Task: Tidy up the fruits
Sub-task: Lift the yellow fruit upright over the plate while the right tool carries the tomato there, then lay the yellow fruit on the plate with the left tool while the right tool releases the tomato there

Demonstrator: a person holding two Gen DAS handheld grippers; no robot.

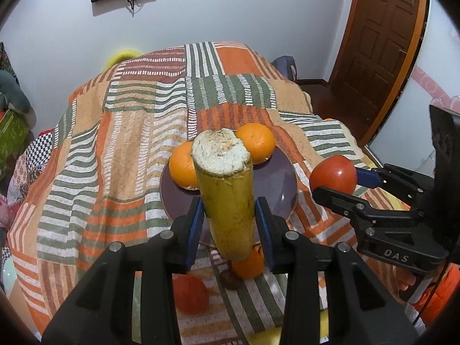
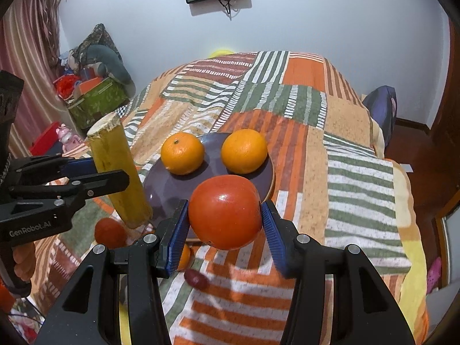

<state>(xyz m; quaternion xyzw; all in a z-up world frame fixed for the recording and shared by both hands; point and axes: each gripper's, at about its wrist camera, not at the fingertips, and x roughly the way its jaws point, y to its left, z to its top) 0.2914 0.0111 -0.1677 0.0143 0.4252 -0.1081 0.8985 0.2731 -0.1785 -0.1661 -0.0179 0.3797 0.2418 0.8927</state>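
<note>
My left gripper is shut on a yellow sugarcane piece and holds it upright above the near edge of a purple plate. Two oranges lie on the plate. My right gripper is shut on a red tomato and holds it above the plate's near rim. In the right wrist view the oranges sit at the plate's far side and the sugarcane stands to the left.
On the striped blanket near the plate lie another tomato, a small orange and a dark red date. A green storage box stands at the left; a wooden door is at the right.
</note>
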